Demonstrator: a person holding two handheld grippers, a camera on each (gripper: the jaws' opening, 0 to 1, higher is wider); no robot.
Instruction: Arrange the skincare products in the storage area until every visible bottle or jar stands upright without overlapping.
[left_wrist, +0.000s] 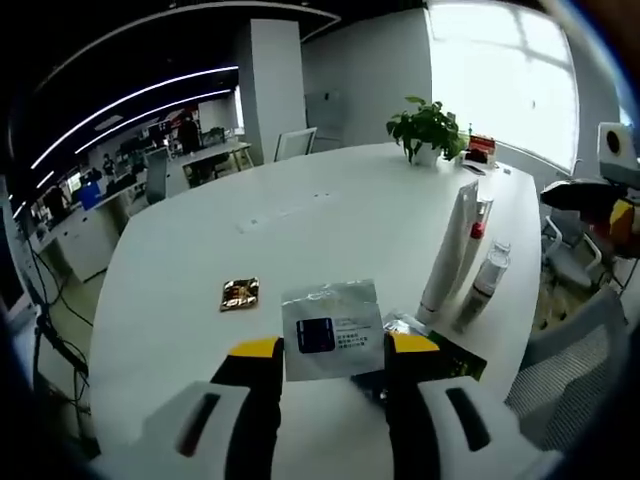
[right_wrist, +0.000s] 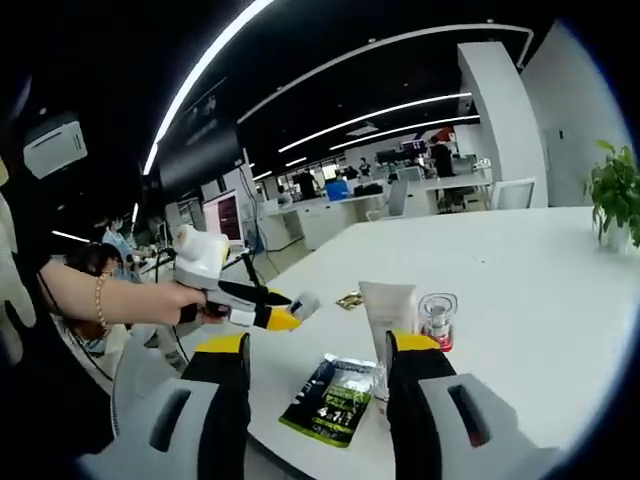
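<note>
The white desk (left_wrist: 300, 230) stretched wide and mostly bare beyond the left tongs (left_wrist: 328, 350), its near edge running just under both pairs of tongs and its far edge carrying one potted plant (left_wrist: 428, 128). The left tongs were clamped on one pale sachet (left_wrist: 332, 330), held up between their jaws. Ahead and to their right stood one tall white tube (left_wrist: 450, 250) and one small clear bottle (left_wrist: 487, 275), upright and close together; one gold packet (left_wrist: 240, 293) lay flat ahead to the left. The right tongs (right_wrist: 318, 365) hung open, with one green-and-black sachet (right_wrist: 335, 398) lying flat between the jaws near the desk's edge, the tube and bottle just beyond.
</note>
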